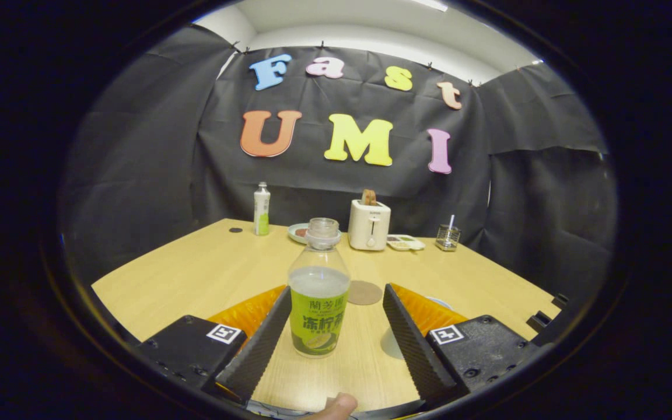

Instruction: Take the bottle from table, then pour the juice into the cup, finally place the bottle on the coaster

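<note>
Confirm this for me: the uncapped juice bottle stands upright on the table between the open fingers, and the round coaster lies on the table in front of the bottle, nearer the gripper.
One detail is wrong. In the gripper view the coaster lies beyond the bottle, farther from the gripper, not nearer. The rest holds: the bottle is uncapped, upright on the table, between the open fingers, which do not touch it.

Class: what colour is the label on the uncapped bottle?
Green, in the gripper view: bottle upright between the open jaws.
</note>
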`<move>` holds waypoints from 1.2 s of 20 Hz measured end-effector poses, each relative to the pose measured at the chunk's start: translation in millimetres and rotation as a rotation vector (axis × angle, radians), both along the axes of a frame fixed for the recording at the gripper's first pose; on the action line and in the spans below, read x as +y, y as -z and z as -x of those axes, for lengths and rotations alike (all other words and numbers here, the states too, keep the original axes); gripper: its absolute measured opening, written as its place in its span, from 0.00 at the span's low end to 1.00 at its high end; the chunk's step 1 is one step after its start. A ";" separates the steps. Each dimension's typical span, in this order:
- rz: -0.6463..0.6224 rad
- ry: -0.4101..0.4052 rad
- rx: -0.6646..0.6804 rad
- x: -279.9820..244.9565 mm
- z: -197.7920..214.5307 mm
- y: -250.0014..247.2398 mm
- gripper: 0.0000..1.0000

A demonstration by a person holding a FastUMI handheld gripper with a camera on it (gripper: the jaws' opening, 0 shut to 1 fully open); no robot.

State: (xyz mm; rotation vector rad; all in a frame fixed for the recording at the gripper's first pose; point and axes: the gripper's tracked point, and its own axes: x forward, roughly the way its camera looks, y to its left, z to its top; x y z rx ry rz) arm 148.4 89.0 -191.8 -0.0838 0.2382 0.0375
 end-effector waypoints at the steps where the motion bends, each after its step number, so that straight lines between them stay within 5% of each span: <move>1: -0.017 -0.013 0.003 5.4 -3.7 3.8 1.00; 10: -0.048 0.010 -0.042 14.8 -38.2 13.3 1.00; 16: 0.038 0.044 -0.098 15.3 -48.3 8.9 1.00; 18: 0.023 0.050 -0.095 16.8 -48.5 10.0 0.86; 24: -0.044 0.050 -0.062 17.0 -35.3 4.8 0.82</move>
